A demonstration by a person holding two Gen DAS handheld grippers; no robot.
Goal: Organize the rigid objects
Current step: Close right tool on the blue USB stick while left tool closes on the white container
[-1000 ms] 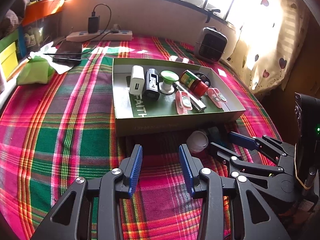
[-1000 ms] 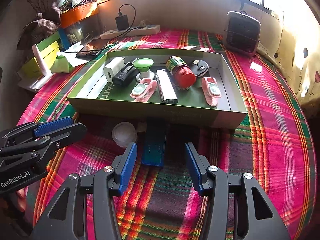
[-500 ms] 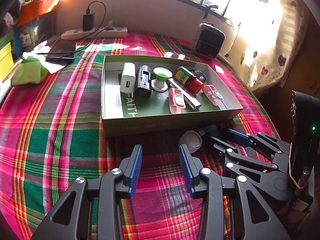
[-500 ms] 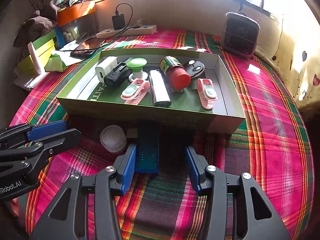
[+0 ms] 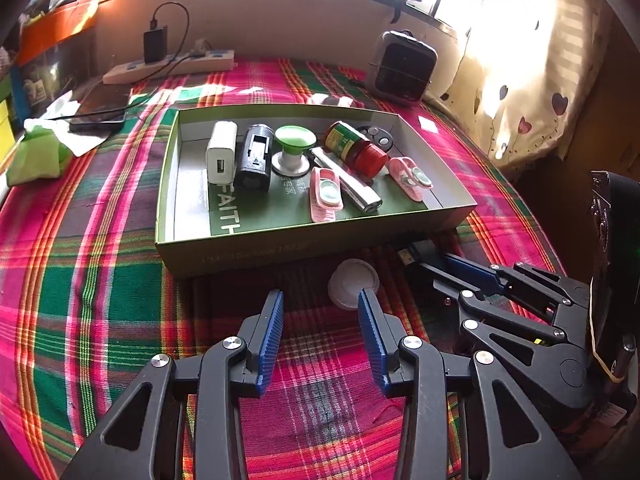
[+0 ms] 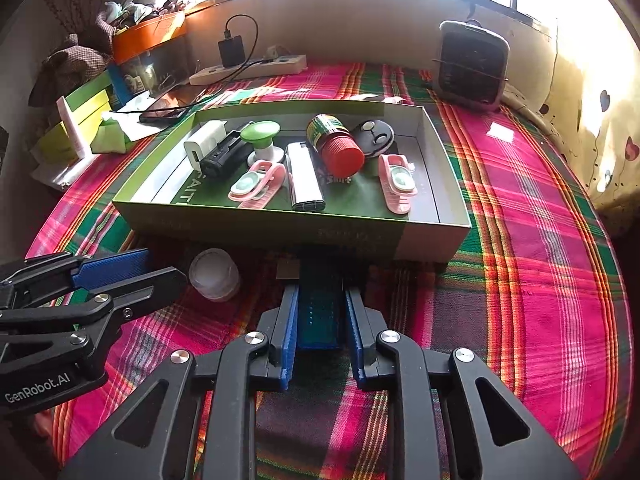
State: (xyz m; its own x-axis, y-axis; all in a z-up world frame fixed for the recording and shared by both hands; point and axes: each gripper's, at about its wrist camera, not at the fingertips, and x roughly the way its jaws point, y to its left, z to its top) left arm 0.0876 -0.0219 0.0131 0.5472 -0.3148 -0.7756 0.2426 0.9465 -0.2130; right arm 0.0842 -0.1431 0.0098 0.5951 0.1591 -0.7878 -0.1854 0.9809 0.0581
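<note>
A green open box on the plaid cloth holds a white charger, a black battery block, a green-topped knob, a red-capped jar, a silver bar and two pink clips. My right gripper is shut on a dark blue-green USB device lying just in front of the box. A white round lid lies beside it. My left gripper is open and empty, just left of the lid.
A small black fan heater stands at the back right. A power strip with a charger, a phone and green and yellow boxes sit at the back left. A curtain hangs at right.
My right gripper moved forward around the USB device and closed on it. My left gripper shifted right, toward the white lid, and stayed open.
</note>
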